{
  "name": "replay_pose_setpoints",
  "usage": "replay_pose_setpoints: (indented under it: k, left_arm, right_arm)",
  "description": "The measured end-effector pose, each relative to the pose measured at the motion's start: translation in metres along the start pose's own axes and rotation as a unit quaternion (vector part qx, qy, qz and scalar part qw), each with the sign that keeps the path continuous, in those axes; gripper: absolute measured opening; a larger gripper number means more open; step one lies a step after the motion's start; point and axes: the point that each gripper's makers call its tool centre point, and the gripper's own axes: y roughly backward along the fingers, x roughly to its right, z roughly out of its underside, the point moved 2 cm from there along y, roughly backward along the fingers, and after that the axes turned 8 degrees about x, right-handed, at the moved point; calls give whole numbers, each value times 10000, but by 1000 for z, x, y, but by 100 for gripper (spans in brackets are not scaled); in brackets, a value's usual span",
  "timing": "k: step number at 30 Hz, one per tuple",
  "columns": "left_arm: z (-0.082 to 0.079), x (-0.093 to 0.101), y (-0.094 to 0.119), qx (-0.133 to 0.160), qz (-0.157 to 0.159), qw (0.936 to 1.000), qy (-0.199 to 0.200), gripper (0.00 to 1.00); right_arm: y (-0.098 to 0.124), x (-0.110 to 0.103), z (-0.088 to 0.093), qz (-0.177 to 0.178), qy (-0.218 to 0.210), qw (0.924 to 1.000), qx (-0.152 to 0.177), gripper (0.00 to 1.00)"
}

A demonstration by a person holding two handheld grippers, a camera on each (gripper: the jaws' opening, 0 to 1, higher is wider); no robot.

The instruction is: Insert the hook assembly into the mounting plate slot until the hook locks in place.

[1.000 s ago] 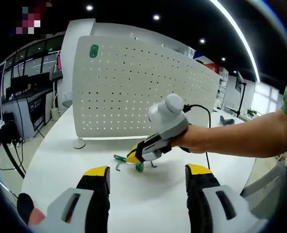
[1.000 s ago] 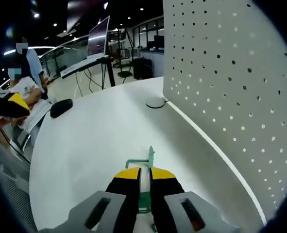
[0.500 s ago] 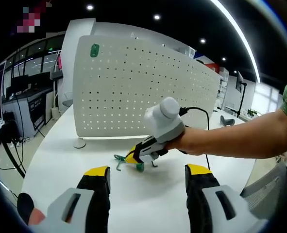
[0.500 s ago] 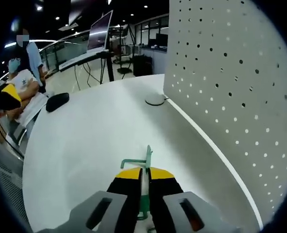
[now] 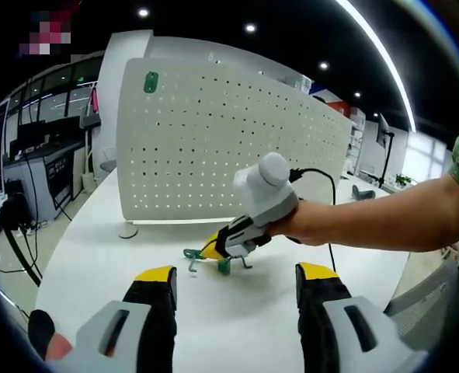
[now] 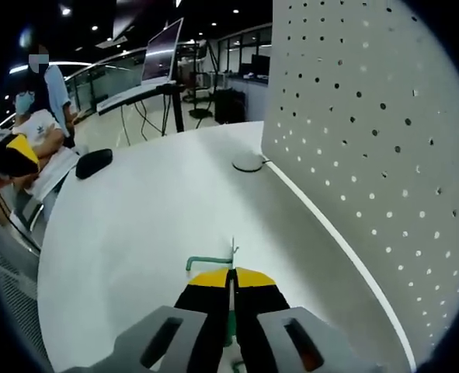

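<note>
Right gripper view showed the green hook assembly (image 6: 213, 263), thin bent plastic, pinched between the right gripper (image 6: 230, 281) jaws low over the white table (image 6: 136, 225), near its middle. Left gripper (image 5: 237, 273) hung wide apart, holding nothing. Lifting squarely toward the matte perforated pegboard (image 6: 384, 155) would probably suit.

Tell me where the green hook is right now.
The green hook is clamped in the right gripper just above the white table, in front of the pegboard, centre of the left gripper view.
</note>
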Motion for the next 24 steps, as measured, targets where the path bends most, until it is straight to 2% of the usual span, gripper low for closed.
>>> replay_pose_setpoints:
  k: [24]
  left_arm:
    - [-2,1,-3,-18,49,9999,-105,62]
  right_arm:
    - [11,1,-5,-97,-345,9994,-21,0]
